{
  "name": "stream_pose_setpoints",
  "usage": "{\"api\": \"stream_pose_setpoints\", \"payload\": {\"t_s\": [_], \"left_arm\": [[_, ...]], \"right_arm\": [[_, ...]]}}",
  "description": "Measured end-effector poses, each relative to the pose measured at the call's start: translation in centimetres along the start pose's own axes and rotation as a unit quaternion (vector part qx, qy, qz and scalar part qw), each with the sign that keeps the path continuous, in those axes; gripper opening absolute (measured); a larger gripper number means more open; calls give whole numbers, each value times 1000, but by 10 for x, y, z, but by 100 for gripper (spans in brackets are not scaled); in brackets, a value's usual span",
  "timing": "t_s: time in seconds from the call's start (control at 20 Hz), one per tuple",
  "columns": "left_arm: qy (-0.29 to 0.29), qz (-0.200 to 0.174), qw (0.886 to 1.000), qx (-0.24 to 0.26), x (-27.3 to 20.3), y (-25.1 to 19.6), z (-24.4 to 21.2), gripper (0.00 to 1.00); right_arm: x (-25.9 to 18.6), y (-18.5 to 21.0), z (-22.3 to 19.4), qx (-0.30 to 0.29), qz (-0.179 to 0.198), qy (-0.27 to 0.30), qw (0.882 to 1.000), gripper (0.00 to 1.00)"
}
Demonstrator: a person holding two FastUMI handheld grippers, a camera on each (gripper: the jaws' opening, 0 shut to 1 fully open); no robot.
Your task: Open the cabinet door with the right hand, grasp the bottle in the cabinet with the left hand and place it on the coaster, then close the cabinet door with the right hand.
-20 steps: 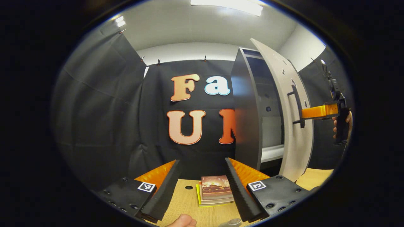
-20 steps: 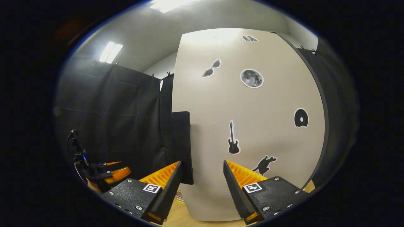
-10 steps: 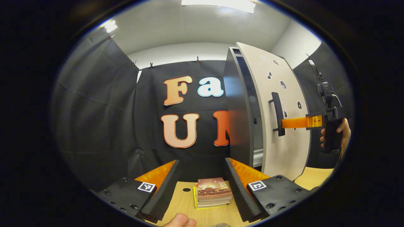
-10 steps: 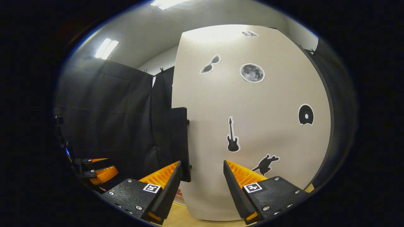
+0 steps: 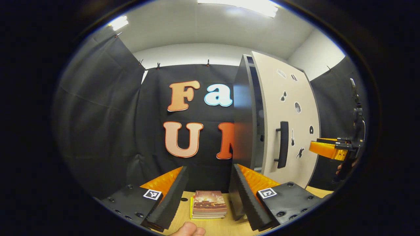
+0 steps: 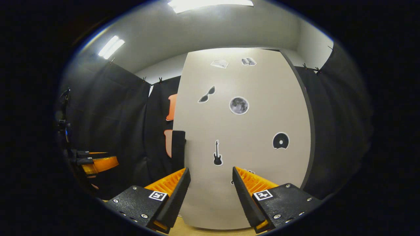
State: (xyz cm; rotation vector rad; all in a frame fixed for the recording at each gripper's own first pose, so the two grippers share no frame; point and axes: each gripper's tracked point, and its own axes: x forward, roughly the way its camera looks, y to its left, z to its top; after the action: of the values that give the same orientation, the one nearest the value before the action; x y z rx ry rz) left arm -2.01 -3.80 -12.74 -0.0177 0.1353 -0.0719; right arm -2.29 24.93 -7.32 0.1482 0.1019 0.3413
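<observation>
The cabinet (image 5: 243, 114) stands right of centre in the left gripper view, dark-sided, with its beige door (image 5: 288, 108) swung almost flat against it; a thin dark gap remains at the door's edge. The black bar handle (image 5: 282, 144) is free. My right gripper (image 5: 323, 149) hangs off to the right of the door, apart from the handle. In the right gripper view the door (image 6: 249, 131) with its stickers faces me, the handle (image 6: 178, 147) at its left edge. My right gripper (image 6: 210, 173) is open and holds nothing. My left gripper (image 5: 209, 173) is open too, low over the table.
A stack of books (image 5: 209, 205) lies on the wooden table (image 5: 216, 226) between the left gripper's fingers. A fingertip of a hand (image 5: 187, 230) shows at the bottom edge. The left gripper (image 6: 101, 164) appears far left in the right gripper view.
The door has swung from well open to nearly shut. My right gripper has let go of the handle and drawn back and down from the door.
</observation>
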Motion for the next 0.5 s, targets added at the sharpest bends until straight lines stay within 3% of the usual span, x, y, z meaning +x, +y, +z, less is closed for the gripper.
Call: {"api": "stream_pose_setpoints", "payload": {"t_s": [0.3, 0.5], "left_arm": [[-31, -6, 1000, 2, -4, -10, 77, 90], [-3, -11, 1000, -13, -25, 0, 91, 91]], "right_arm": [[-55, -33, 61, -27, -38, -15, 999, 81], [-87, -45, 106, -42, -55, -34, 997, 84]]}}
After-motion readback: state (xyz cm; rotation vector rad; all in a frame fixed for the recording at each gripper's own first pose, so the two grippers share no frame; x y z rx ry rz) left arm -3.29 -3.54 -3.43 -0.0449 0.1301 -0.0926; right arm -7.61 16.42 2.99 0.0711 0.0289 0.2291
